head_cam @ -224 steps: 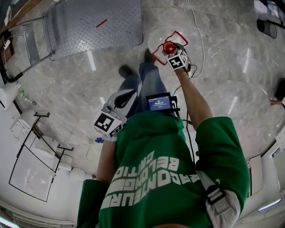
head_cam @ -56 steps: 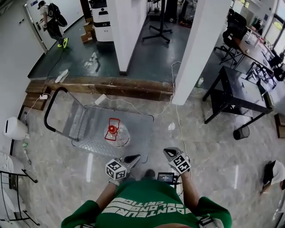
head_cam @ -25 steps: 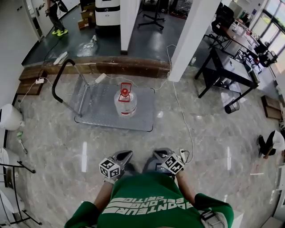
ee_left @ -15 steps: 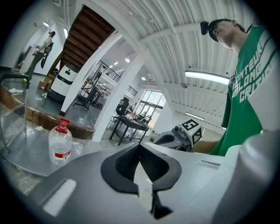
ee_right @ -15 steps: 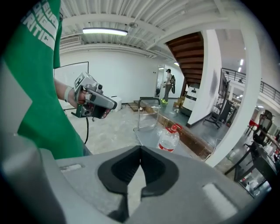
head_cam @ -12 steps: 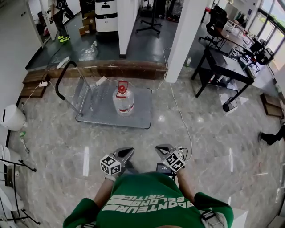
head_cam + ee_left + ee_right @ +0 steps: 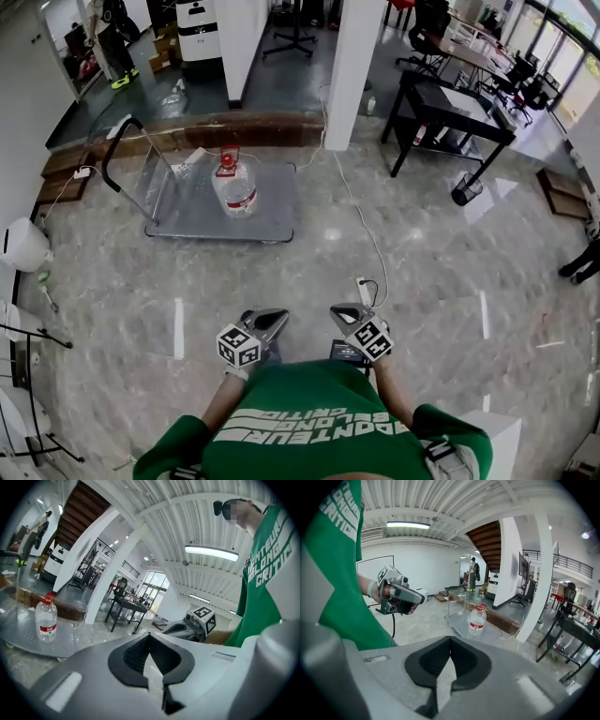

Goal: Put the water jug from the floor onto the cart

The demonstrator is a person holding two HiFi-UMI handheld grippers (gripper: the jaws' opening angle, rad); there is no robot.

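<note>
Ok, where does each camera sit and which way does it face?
Head view: on the head, facing steeply down; green shirt, left gripper, right gripper show.
Left gripper view: along its shut jaws; right gripper at right.
Right gripper view: along its shut jaws; left gripper at left.
All share the water jug on the cart.

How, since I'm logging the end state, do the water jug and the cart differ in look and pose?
The water jug is clear plastic with a red cap; the cart is grey metal plate. The jug stands upright; the cart's deck lies flat and is far wider. Shared: they touch, the jug standing on the cart.
</note>
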